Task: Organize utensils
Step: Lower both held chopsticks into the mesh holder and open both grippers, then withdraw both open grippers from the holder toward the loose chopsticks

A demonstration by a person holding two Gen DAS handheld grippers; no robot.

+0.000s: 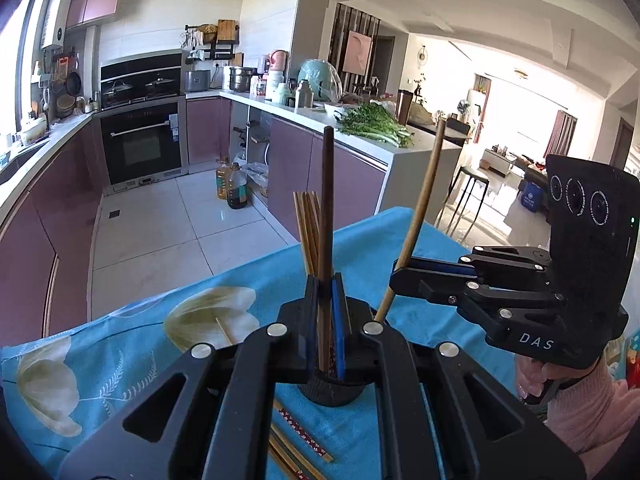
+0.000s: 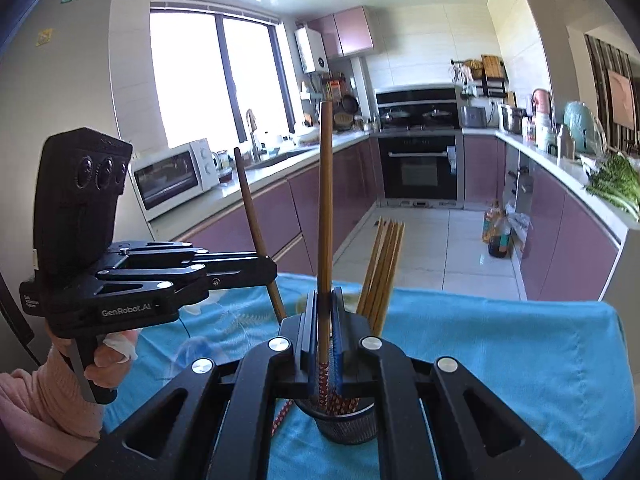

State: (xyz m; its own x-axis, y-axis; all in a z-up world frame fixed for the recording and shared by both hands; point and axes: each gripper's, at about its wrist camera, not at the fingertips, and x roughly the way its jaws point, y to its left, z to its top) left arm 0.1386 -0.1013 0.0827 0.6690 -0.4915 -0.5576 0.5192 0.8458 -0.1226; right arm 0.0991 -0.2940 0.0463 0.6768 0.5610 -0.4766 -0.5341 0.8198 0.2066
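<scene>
A dark chopstick (image 1: 328,216) is being gripped upright by the left gripper (image 1: 327,292), and a lighter chopstick (image 2: 325,216) by the right gripper (image 2: 324,304), both over the black mesh holder (image 2: 346,426). Bundled bamboo chopsticks (image 2: 382,268) are being held in it; loose ones (image 1: 304,436) are lying beside it on the blue tablecloth (image 2: 500,352).

table (image 1: 424,240) wore blue floral cloth (image 1: 132,344) | black mesh cup (image 1: 332,394) stood on it | loose chopsticks (image 1: 298,438) lay beside cup
</scene>
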